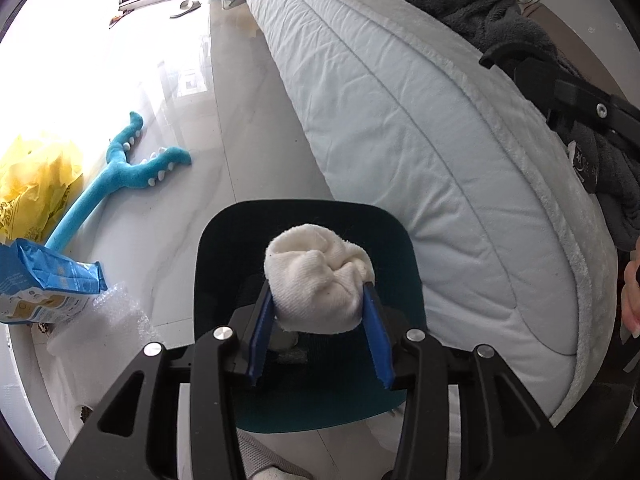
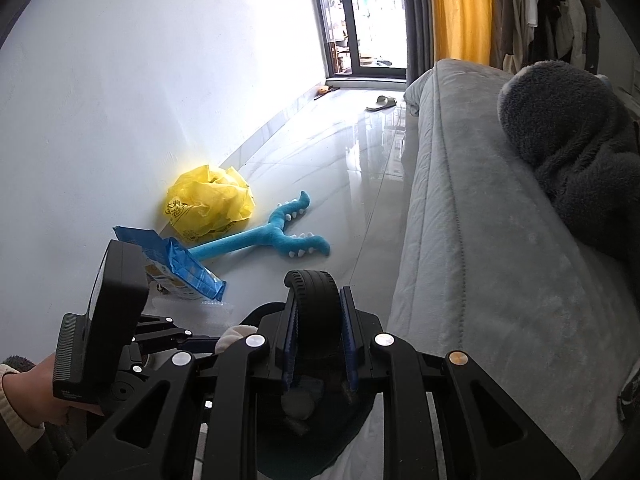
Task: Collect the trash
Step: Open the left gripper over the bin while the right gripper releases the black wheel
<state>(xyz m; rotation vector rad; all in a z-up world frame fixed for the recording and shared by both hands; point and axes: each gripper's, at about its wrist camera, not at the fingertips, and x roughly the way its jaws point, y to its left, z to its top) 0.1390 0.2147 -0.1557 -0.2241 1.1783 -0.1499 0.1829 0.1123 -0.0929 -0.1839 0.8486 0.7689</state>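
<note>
At far left, against the wall, a yellow bag (image 2: 210, 196), a blue packet (image 1: 44, 284) and some bubble wrap (image 1: 108, 316) are seen on the floor (image 1: 240, 120), with a blue plush toy (image 1: 120, 172) just beside them; this trash is not yet gathered. In the middle, a white cloth wad (image 1: 318, 282) is pinched between the blue pads of the left gripper (image 1: 318, 312), which is narrowly parted and closed on the wad, directly above a dark bin (image 1: 308, 224). The right gripper (image 2: 318, 332) is clamped almost shut on a black ribbed wheel-like thing (image 2: 316, 304), above the same bin. A bed (image 1: 400, 120) runs along the right, with a grey fleece (image 2: 580, 152) on it.

Only the wad's lower part is gripped, so it could slip out early; if it fell to one side of the bin, it would land on the floor. The two grippers are crowded over one opening, so they could knock together. The light bin could be tipped by a bump.

Both grippers are pitched steeply down toward the bin. The left hand (image 2: 36, 392) is seen wrapped round its handle at near left.
</note>
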